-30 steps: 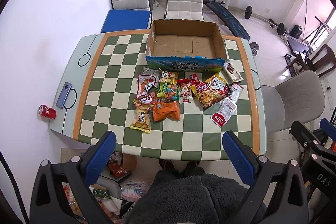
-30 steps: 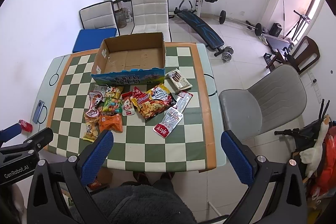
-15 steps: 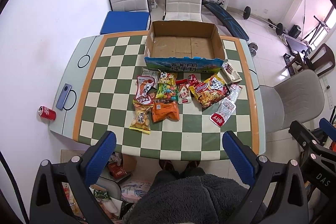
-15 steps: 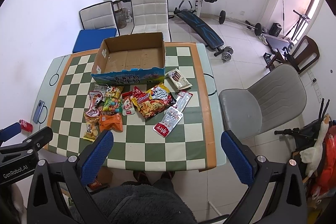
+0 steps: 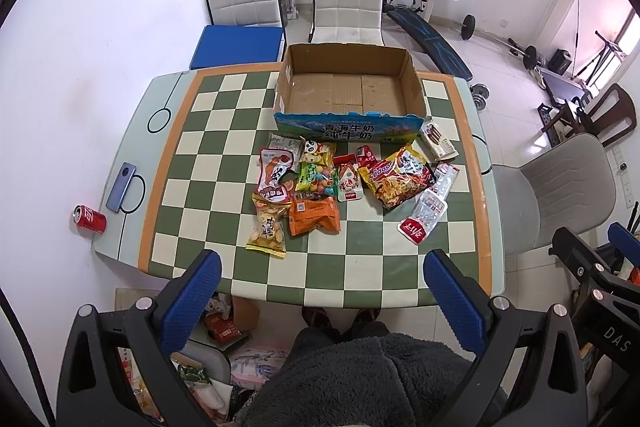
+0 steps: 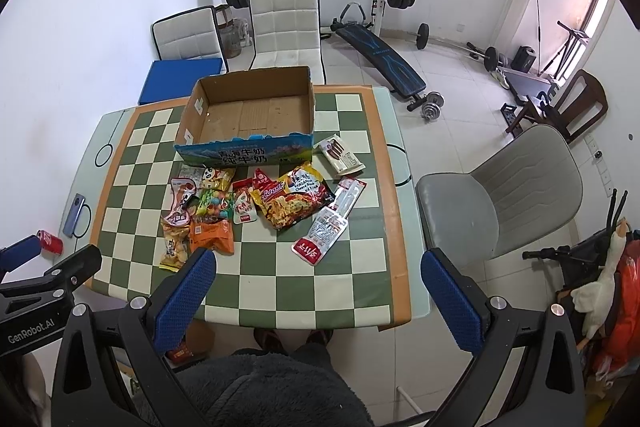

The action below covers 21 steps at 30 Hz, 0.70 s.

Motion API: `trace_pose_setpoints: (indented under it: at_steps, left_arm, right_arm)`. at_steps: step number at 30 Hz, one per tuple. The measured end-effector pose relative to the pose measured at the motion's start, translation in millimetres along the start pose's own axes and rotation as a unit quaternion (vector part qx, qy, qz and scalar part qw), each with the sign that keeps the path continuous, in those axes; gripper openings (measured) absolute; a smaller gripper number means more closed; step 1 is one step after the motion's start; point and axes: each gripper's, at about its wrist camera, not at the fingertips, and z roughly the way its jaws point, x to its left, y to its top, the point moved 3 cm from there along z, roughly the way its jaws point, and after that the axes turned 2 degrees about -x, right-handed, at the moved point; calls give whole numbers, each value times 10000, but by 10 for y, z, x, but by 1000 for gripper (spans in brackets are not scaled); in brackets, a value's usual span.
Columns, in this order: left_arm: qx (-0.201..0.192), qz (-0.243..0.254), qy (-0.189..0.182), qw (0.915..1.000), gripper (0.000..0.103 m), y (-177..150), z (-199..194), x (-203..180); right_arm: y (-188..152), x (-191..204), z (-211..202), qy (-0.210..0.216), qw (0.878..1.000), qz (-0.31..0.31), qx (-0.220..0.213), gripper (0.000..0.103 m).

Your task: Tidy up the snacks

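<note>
Both grippers, left gripper (image 5: 322, 281) and right gripper (image 6: 318, 281), hang high above the checkered surface (image 5: 208, 163) with jaws spread wide, holding nothing. The snack packets (image 5: 320, 187) sit in a loose pile right in front of the empty cardboard box (image 5: 348, 95). I'd guess these bags are light, crinkly and slippery, puffed with air, so pinch a flat sealed edge, like on the orange packet (image 5: 314, 217), not the middle.

I count about eleven snack packets (image 5: 314, 215), one cardboard box (image 5: 348, 125), one soda can (image 5: 89, 219), one phone (image 5: 121, 181).
</note>
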Motion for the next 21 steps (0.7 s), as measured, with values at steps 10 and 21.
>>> trace_pose_setpoints:
  at_steps: [10, 21]
  left_arm:
    - [-19, 8, -4, 10000, 103, 37, -31, -41]
    - [-34, 8, -11, 10000, 103, 9, -18, -32]
  right_arm:
    - [-1, 2, 6, -10, 10000, 3, -15, 103]
    - [0, 2, 4, -6, 10000, 15, -19, 103]
